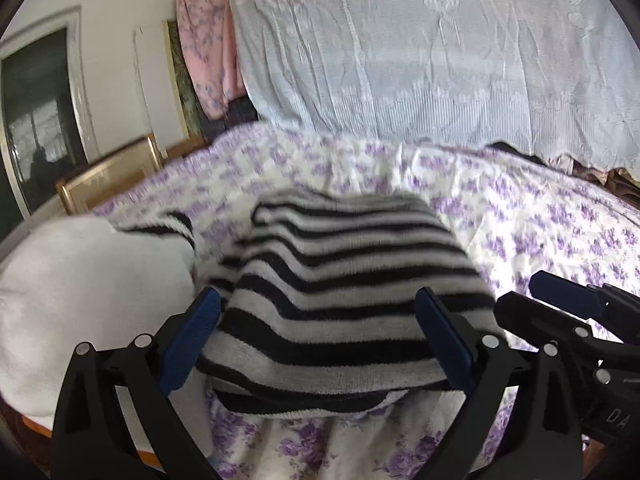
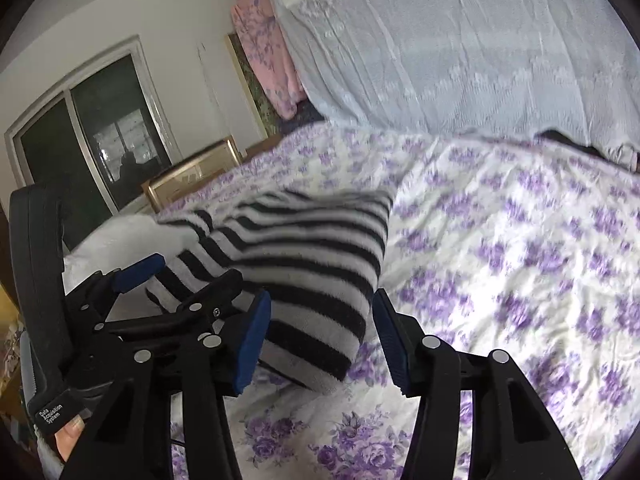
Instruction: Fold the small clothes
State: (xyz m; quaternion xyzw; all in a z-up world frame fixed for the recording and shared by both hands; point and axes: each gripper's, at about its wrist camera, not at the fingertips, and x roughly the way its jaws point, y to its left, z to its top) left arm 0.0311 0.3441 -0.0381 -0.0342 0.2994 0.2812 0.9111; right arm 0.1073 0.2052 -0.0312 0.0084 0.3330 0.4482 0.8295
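Lying already folded on the bedspread (image 2: 500, 240), the striped top (image 1: 340, 300) sits between both grippers' spread jaws, seemingly released

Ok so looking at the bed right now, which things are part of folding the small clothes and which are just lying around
Part of the job:
striped garment
white garment beside it, possibly next
left gripper, jaws open around the striped garment
right gripper, jaws open at its edge

Just lying about:
floral bedsheet
pale lace cover
pink floral cloth
gold picture frame
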